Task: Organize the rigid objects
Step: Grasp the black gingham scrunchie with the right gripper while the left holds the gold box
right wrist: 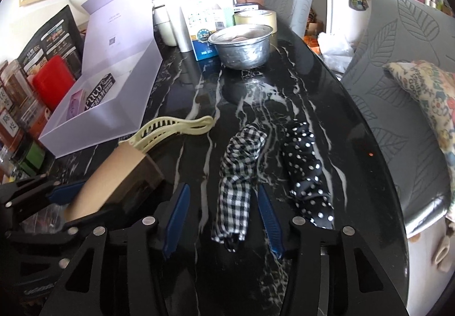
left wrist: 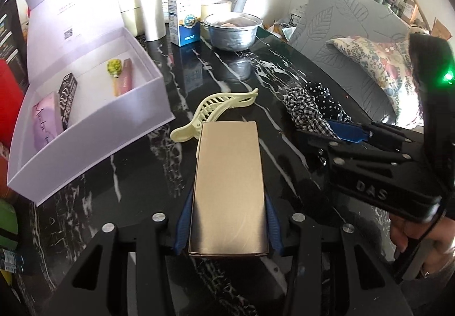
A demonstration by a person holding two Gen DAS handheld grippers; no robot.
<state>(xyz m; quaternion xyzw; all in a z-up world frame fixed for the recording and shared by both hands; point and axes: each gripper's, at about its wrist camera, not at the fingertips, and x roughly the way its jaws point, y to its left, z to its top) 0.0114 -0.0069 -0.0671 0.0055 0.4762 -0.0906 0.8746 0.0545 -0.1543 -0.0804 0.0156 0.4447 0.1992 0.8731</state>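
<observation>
A tan cardboard box point(left wrist: 229, 188) is gripped between the blue pads of the left gripper point(left wrist: 227, 225), held over the black marble table point(left wrist: 136, 162). A cream hair clip point(left wrist: 216, 114) lies just past the box's far end. The right gripper point(right wrist: 220, 219) is seen with its jaws apart around a checked fabric piece point(right wrist: 236, 182), the pads not pressing it. A polka-dot fabric piece point(right wrist: 305, 170) lies just beside. The open lilac storage box point(left wrist: 93, 128) sits at the left, small items already inside.
</observation>
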